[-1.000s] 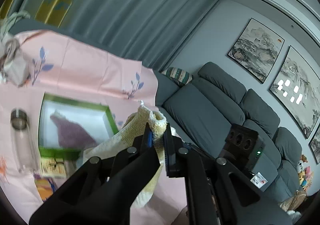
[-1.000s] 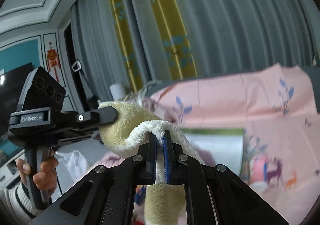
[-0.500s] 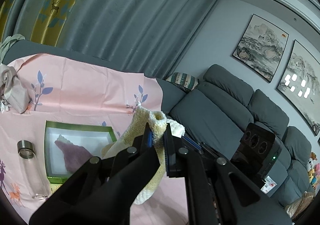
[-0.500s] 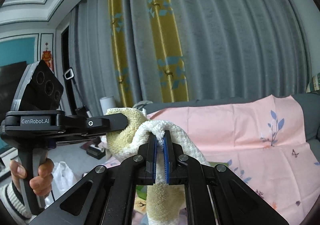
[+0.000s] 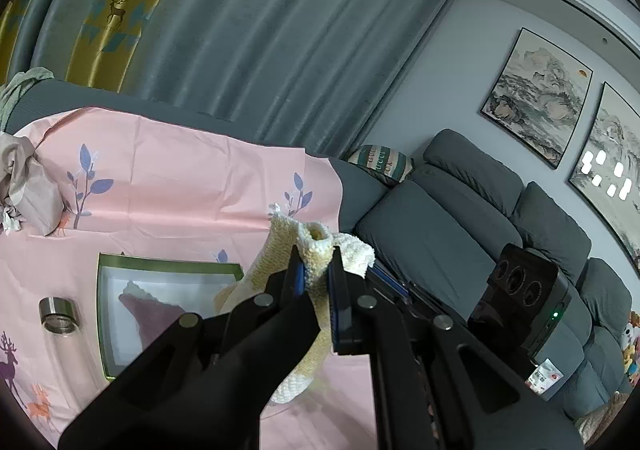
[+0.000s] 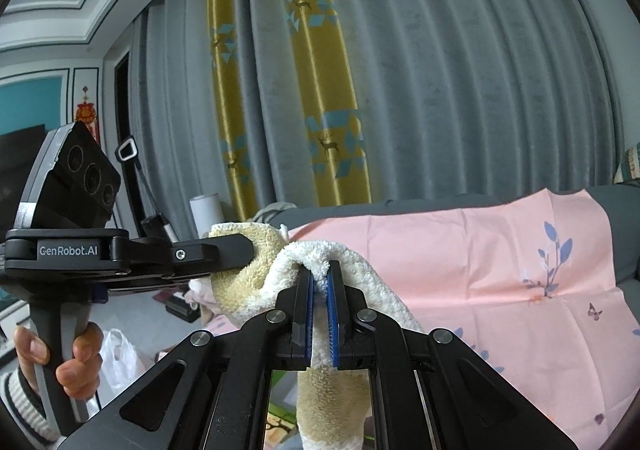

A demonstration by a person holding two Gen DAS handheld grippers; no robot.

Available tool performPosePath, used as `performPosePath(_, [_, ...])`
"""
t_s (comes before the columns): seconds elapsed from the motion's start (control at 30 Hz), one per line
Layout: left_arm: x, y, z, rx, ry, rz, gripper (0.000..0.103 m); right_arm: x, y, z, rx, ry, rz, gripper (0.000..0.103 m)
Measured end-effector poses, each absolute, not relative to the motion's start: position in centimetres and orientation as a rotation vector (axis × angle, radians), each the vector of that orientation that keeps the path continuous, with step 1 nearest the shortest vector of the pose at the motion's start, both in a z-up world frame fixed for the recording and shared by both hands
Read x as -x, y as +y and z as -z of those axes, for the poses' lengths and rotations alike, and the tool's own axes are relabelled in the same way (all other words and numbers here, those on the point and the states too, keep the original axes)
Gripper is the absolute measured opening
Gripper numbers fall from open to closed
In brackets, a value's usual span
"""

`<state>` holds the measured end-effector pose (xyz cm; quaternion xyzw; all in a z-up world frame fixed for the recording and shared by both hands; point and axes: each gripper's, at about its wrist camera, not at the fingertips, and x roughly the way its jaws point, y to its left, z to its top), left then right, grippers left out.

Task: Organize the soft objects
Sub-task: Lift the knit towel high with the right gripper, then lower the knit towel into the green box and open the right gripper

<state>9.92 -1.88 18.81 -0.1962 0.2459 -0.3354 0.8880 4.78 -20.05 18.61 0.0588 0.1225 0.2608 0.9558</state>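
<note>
Two claws hold one cream-and-yellow towel (image 5: pixel 316 250) in the air above a pink printed cloth (image 5: pixel 180 178) spread over a grey sofa (image 5: pixel 460 218). The left claw (image 5: pixel 318 270) is pinched nearly closed on a bunched fold of the towel's upper edge, and the right claw (image 6: pixel 319 286) is clamped the same way on a neighbouring fold just to its right. In the right wrist view the left claw (image 6: pixel 240 250) comes in from the left, a person's hand (image 6: pixel 60 354) wrapped round its handle. The towel's long axis hangs downward from both grips, its free end trailing toward the near side of the cloth. Below and left of the left claw lies a green-rimmed box (image 5: pixel 168 270), open, with a purple cloth (image 5: pixel 152 306) already inside; a clear bottle with a steel cap (image 5: pixel 60 318) lies just left of it. The box appears the likely home for the towel, and the left hand looks the nearer. Open cloth lies to the right of the box and on its far side; the bottle crowds its left side. A crumpled beige garment (image 5: pixel 28 178) sits far left.
</note>
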Motion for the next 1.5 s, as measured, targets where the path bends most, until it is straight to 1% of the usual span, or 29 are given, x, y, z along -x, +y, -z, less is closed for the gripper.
performPosePath(0.4, [-13.0, -1.8, -18.3, 0.388, 0.522, 0.663, 0.006, -8.5, -19.2, -17.8, -0.123, 0.271, -0.528, 0.007])
performPosePath(0.63, [-15.4, -1.8, -16.9, 0.385, 0.552, 0.641, 0.006, -11.1, -18.6, -16.5, -0.119, 0.302, -0.531, 0.007])
performPosePath(1.07, [-19.8, -1.3, -11.9, 0.41, 0.657, 0.584, 0.006, -15.9, -18.3, -11.6, -0.16, 0.445, -0.545, 0.008])
performPosePath(1.5, [-22.7, -1.4, -7.0, 0.389, 0.778, 0.512, 0.006, -19.3, -17.2, -7.0, -0.118, 0.616, -0.512, 0.008])
